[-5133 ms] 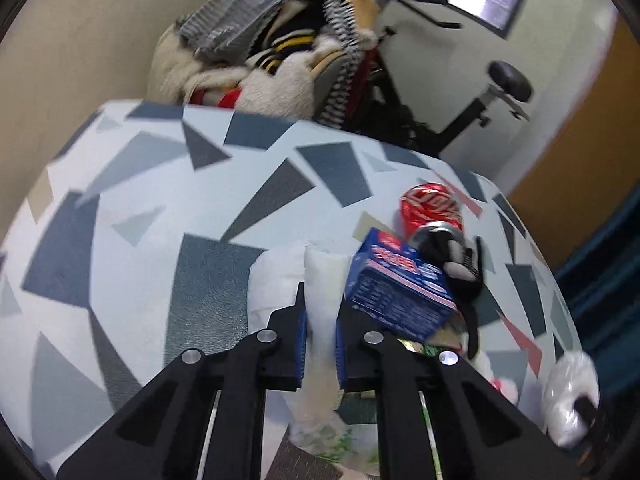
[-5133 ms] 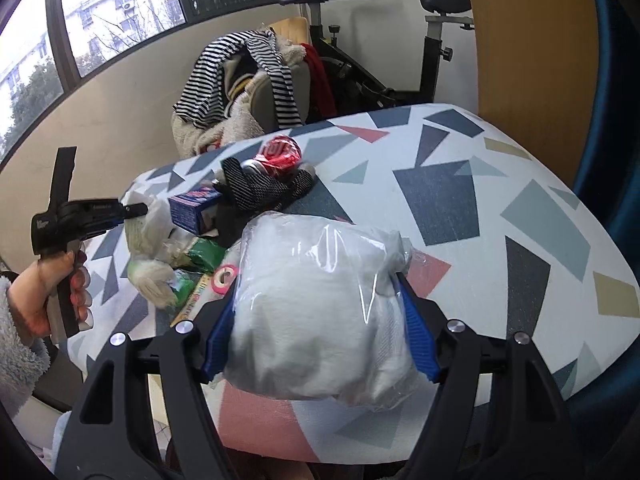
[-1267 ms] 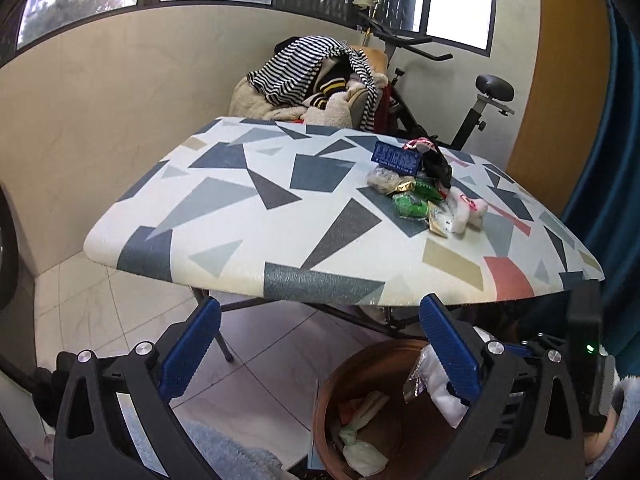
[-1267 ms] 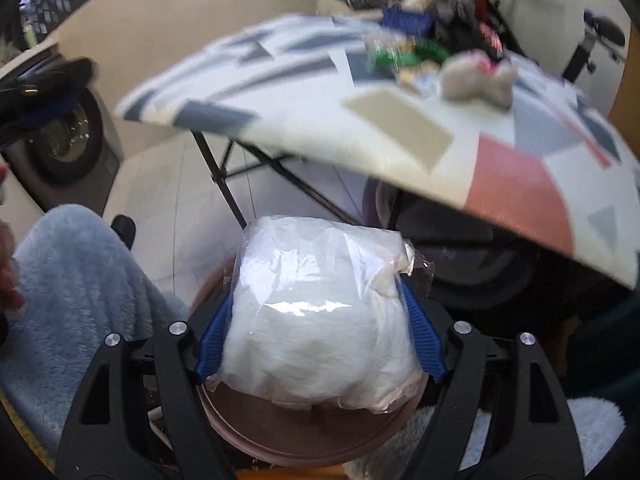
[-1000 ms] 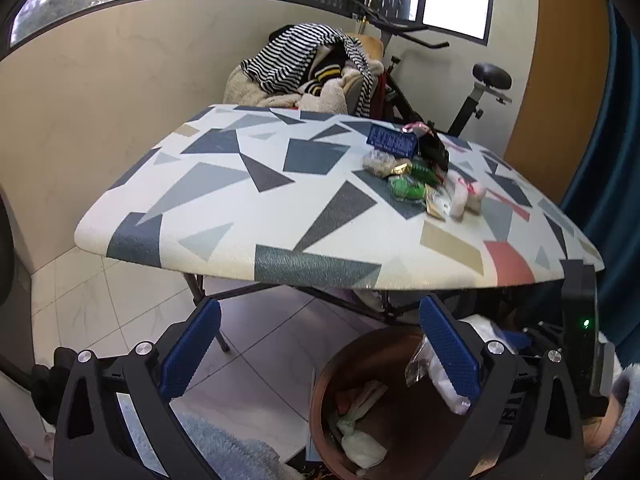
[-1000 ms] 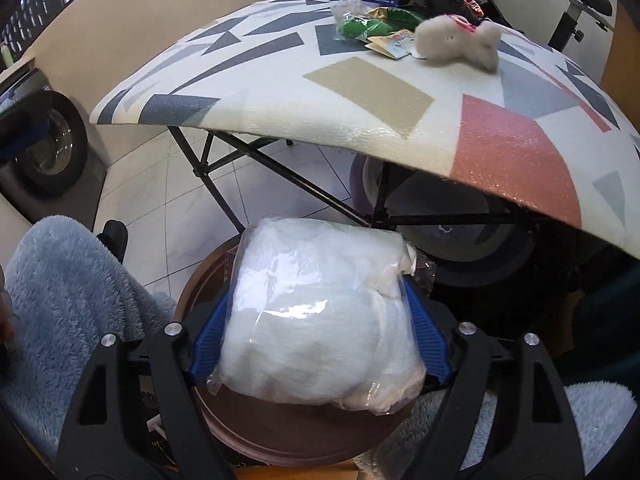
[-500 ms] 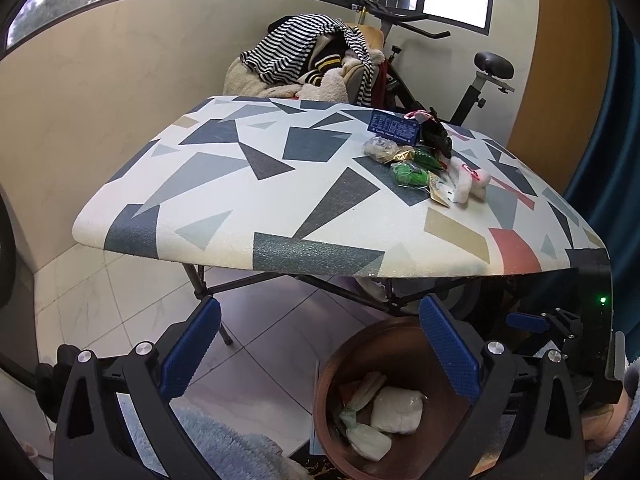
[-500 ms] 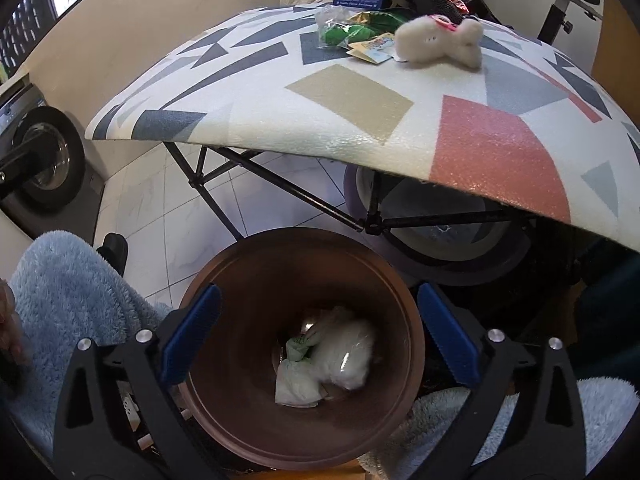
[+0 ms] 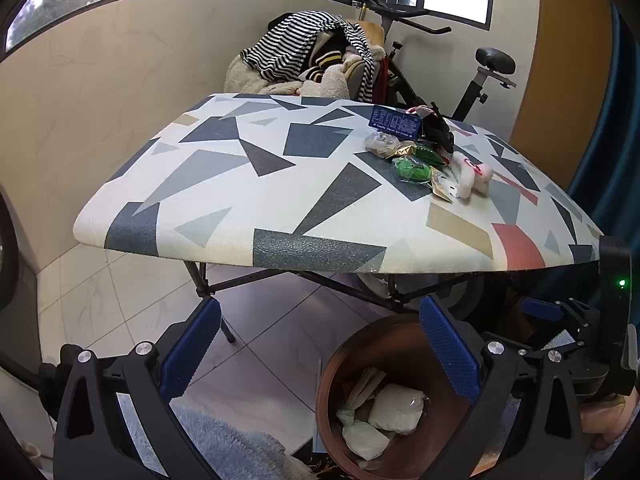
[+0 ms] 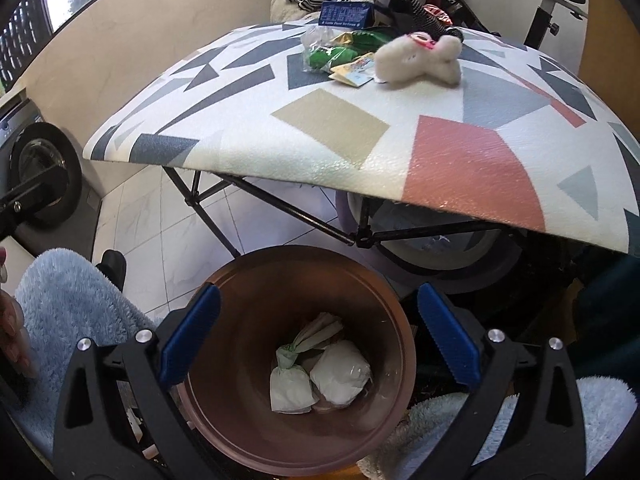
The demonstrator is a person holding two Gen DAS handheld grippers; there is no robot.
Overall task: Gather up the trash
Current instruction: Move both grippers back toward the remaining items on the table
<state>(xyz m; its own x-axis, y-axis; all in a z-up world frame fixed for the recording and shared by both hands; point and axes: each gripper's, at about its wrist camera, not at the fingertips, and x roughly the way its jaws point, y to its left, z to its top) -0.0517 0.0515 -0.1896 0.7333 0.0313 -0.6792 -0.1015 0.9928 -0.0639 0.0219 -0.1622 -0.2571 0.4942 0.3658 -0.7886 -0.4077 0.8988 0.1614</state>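
My right gripper [image 10: 318,296] hangs open and empty right above a brown round bin [image 10: 248,280] on the floor. A white plastic-wrapped bundle [image 10: 340,376] lies at the bottom of the bin, beside a tied white bag [image 10: 290,386]. My left gripper [image 9: 319,308] is open too, holds nothing, and points at the floor left of the bin [image 9: 340,364]; the bundle [image 9: 396,402] shows inside it. On the patterned table [image 10: 320,128] lie a blue box [image 10: 346,14], green packets [image 10: 326,56] and a white fluffy piece [image 10: 416,62].
The table's [image 9: 240,200] black folding legs [image 10: 280,208] stand just behind the bin. A washing machine [image 10: 40,168] is at the left, a light blue fluffy garment [image 10: 68,300] beside the bin. A clothes pile [image 9: 312,56] and an exercise bike [image 9: 480,76] stand behind the table.
The right gripper's jaws opened and the white bundle dropped out of them into the bin. The left gripper stayed where it was, open.
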